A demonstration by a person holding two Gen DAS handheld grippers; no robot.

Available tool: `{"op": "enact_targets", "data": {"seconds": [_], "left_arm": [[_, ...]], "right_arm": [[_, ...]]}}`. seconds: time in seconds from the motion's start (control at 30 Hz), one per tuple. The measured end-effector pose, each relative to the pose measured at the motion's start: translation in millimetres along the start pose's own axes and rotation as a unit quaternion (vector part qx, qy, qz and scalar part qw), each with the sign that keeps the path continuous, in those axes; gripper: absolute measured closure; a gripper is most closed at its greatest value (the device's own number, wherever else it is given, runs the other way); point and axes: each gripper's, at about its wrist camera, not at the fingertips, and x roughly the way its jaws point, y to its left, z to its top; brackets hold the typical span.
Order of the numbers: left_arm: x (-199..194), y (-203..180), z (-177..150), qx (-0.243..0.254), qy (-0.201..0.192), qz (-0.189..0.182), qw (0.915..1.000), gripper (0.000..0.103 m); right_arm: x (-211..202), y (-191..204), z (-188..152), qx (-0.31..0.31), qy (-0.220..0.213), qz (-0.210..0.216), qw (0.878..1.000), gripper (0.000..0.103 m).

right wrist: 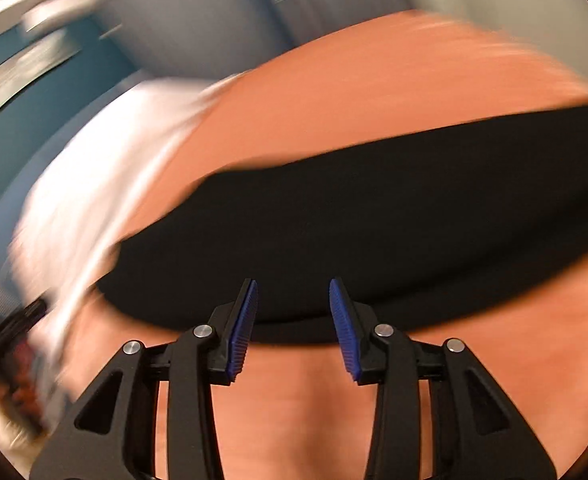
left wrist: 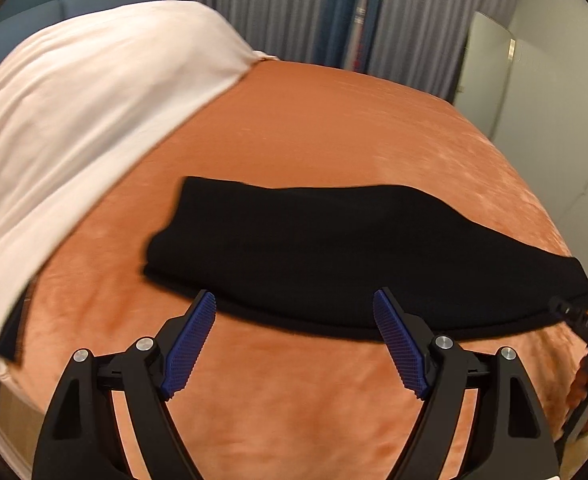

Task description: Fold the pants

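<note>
Black pants lie folded in a long flat strip across the orange bedspread. My left gripper is open and empty, its blue pads just at the near edge of the pants. In the blurred right wrist view the same pants stretch across the frame. My right gripper is open and empty, fingertips over the near edge of the pants. The right gripper also shows at the far right of the left wrist view, at the right end of the pants.
A white pillow or folded sheet covers the bed's far left. Grey curtains and a pale wall with a door stand beyond the bed. The bed's edge drops off at the right.
</note>
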Motion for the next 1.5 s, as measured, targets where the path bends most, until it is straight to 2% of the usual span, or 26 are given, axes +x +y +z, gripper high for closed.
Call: {"op": "enact_targets", "data": {"seconds": [0.07, 0.13, 0.23, 0.3, 0.37, 0.4, 0.43, 0.53, 0.63, 0.73, 0.77, 0.8, 0.87, 0.93, 0.97, 1.0, 1.07, 1.1, 1.13, 1.23, 1.27, 1.33, 1.37, 1.4, 1.47, 1.5], "left_arm": [[10.6, -28.5, -2.2, 0.009, 0.011, -0.017, 0.9998, 0.024], [21.6, -58.5, -4.9, 0.016, 0.023, -0.033, 0.9991, 0.024], [33.3, -94.5, -8.4, 0.023, 0.037, -0.048, 0.9979, 0.024], [39.5, -117.1, -10.7, 0.034, 0.044, -0.052, 0.9971, 0.024], [44.8, -134.9, -12.0, 0.043, 0.051, -0.052, 0.9964, 0.024], [47.9, -143.5, -12.6, 0.047, 0.055, -0.052, 0.996, 0.024], [50.4, -150.2, -13.3, 0.05, 0.058, -0.052, 0.9957, 0.024], [54.2, -166.5, -11.8, 0.057, 0.06, -0.046, 0.9955, 0.024], [52.8, -175.2, -10.8, 0.064, 0.055, -0.043, 0.9955, 0.023], [61.1, -180.3, -13.1, 0.068, 0.061, -0.033, 0.9953, 0.019], [67.0, -182.1, -14.4, 0.066, 0.069, -0.032, 0.9949, 0.019], [70.5, -184.3, -15.4, 0.063, 0.076, -0.033, 0.9946, 0.019], [73.4, -187.7, -18.0, 0.06, 0.081, -0.038, 0.9942, 0.019], [73.3, -188.4, -20.4, 0.064, 0.08, -0.038, 0.9941, 0.019], [74.3, -187.8, -20.8, 0.065, 0.079, -0.036, 0.9941, 0.019], [76.8, -186.9, -21.3, 0.066, 0.081, -0.032, 0.994, 0.019], [81.9, -184.6, -21.5, 0.063, 0.086, -0.025, 0.994, 0.019], [84.3, -183.4, -21.0, 0.06, 0.087, -0.022, 0.9942, 0.019], [85.4, -181.9, -20.8, 0.058, 0.088, -0.021, 0.9942, 0.019], [87.1, -176.6, -21.9, 0.054, 0.089, -0.018, 0.9944, 0.019], [88.4, -174.9, -22.6, 0.054, 0.089, -0.015, 0.9944, 0.019], [91.3, -172.8, -24.0, 0.055, 0.093, -0.009, 0.9941, 0.019], [91.9, -173.2, -24.6, 0.059, 0.093, -0.001, 0.9939, 0.019], [90.1, -174.1, -25.2, 0.066, 0.088, 0.004, 0.9939, 0.019], [85.9, -177.5, -25.4, 0.078, 0.077, 0.015, 0.9938, 0.019], [84.2, -178.7, -25.4, 0.083, 0.071, 0.021, 0.9938, 0.019]], "right_arm": [[-13.7, -73.4, 28.1, 0.063, -0.028, -0.04, 0.997, 0.066], [-14.3, -122.7, 49.1, 0.103, -0.034, -0.061, 0.992, 0.066], [8.1, -178.9, 74.3, 0.159, -0.019, -0.05, 0.986, 0.066], [27.6, -176.5, 78.0, 0.169, -0.018, -0.029, 0.985, 0.067], [39.3, -179.6, 89.1, 0.16, -0.022, -0.026, 0.987, 0.071], [39.1, -192.8, 97.8, 0.157, -0.024, -0.028, 0.987, 0.086], [46.5, -188.1, 98.6, 0.155, -0.025, -0.032, 0.987, 0.1], [24.8, -189.2, 104.3, 0.145, -0.048, -0.01, 0.988, 0.1], [-22.7, -184.1, 87.6, 0.113, -0.071, -0.001, 0.991, 0.1], [-3.8, -204.5, 70.3, 0.099, -0.019, -0.033, 0.994, 0.1], [7.1, -212.9, 65.3, 0.108, -0.003, -0.023, 0.994, 0.1], [3.8, -216.4, 66.9, 0.12, -0.011, -0.007, 0.993, 0.099], [-6.1, -214.1, 71.5, 0.118, -0.013, -0.006, 0.993, 0.087], [-14.5, -212.7, 77.2, 0.111, -0.029, -0.026, 0.993, 0.058], [-13.4, -215.5, 81.6, 0.112, -0.033, -0.033, 0.993, 0.055], [-13.3, -217.5, 83.8, 0.115, -0.035, -0.036, 0.992, 0.055], [-10.8, -219.9, 89.7, 0.116, -0.034, -0.047, 0.992, 0.093], [-10.5, -222.2, 91.8, 0.123, -0.034, -0.043, 0.991, 0.1], [-16.1, -221.6, 90.8, 0.127, -0.041, -0.036, 0.99, 0.1], [-25.5, -214.5, 83.0, 0.088, -0.051, -0.065, 0.993, 0.1], [-13.8, -221.4, 78.3, 0.089, -0.026, -0.068, 0.993, 0.1], [-19.3, -232.4, 72.5, 0.119, -0.032, -0.043, 0.991, 0.099], [-26.1, -231.3, 73.9, 0.121, -0.038, -0.046, 0.991, 0.098], [-35.8, -227.7, 73.9, 0.118, -0.048, -0.06, 0.99, 0.089], [-56.3, -217.7, 72.5, 0.109, -0.071, -0.094, 0.987, 0.088], [-65.2, -208.6, 70.6, 0.097, -0.081, -0.095, 0.987, 0.088]]}}
